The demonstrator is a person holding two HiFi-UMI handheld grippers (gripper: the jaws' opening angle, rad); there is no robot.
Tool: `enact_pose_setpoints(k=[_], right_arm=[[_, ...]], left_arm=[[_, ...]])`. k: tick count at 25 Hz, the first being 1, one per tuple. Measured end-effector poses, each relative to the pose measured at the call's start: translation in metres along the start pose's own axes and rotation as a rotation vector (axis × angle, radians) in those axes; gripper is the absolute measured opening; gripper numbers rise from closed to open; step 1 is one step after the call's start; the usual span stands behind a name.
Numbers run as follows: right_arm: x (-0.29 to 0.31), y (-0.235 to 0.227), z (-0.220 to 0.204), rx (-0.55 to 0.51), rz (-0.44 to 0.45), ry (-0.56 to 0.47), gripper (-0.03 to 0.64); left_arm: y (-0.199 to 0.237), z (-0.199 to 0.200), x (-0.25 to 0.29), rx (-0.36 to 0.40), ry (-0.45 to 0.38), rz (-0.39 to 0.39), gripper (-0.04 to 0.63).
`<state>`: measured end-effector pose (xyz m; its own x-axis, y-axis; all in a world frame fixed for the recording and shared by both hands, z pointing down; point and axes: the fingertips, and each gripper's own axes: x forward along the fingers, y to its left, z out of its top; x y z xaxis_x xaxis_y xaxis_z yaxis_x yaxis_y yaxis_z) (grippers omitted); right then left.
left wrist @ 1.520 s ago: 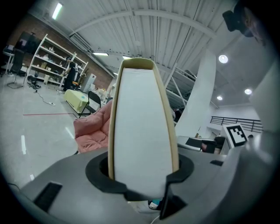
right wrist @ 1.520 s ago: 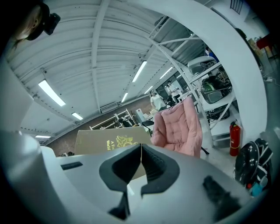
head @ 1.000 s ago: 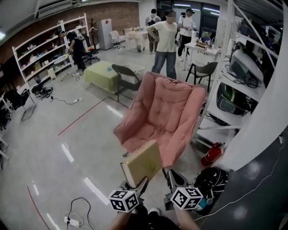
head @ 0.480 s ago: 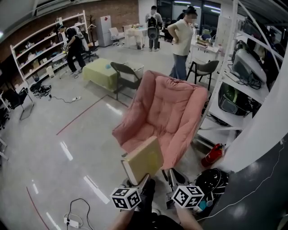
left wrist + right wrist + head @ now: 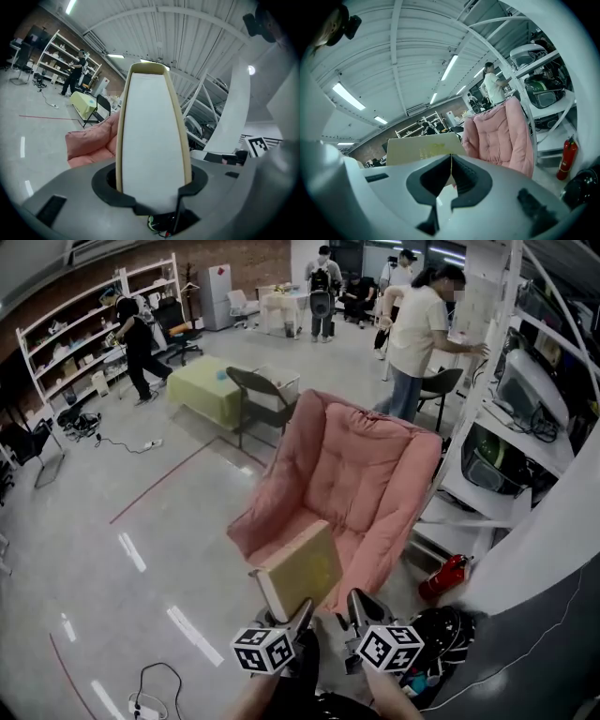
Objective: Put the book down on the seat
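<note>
A tan hardcover book (image 5: 302,570) stands tilted on its edge in my left gripper (image 5: 298,615), which is shut on its lower end. In the left gripper view the book's white page edge (image 5: 152,140) rises from between the jaws. The book hangs just in front of the pink cushioned chair (image 5: 347,484), over the front of its seat (image 5: 281,538). My right gripper (image 5: 359,604) is beside the book's right, shut with nothing in it; its jaws meet in the right gripper view (image 5: 451,176). That view also shows the book's cover (image 5: 423,150) and the chair (image 5: 497,136).
White shelving (image 5: 497,427) runs along the right, with a red fire extinguisher (image 5: 442,577) and a black bag (image 5: 441,629) at its foot. Behind the pink chair stand a dark folding chair (image 5: 258,395), a yellow-green table (image 5: 208,390) and a person (image 5: 417,334). A power strip (image 5: 150,699) lies on the floor.
Both grippers and the book have moved forward, closer to the pink chair. The person in the light shirt has walked right to the shelving.
</note>
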<state>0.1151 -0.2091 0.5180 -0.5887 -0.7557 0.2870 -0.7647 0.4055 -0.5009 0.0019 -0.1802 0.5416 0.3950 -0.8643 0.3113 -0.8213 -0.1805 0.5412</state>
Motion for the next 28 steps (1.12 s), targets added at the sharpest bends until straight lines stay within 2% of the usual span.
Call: enact_pose_setpoints(k=[10,18,28], right_arm=[[0.092,-0.028,0.05,0.018,-0.013,0.016,0.014],[0.167,-0.053,0.059,0.046,-0.03,0.085,0.014],[0.265,-0.088,0.073,0.056,-0.068,0.143,0.014]], left_arm=[[0.042,0.051,0.083,-0.004,0.054,0.006,0.227],[0.091,0.056,0.144,-0.026,0.214,0.036,0.225],[0.158,0.075,0.214,-0.033,0.304,0.064,0.225]])
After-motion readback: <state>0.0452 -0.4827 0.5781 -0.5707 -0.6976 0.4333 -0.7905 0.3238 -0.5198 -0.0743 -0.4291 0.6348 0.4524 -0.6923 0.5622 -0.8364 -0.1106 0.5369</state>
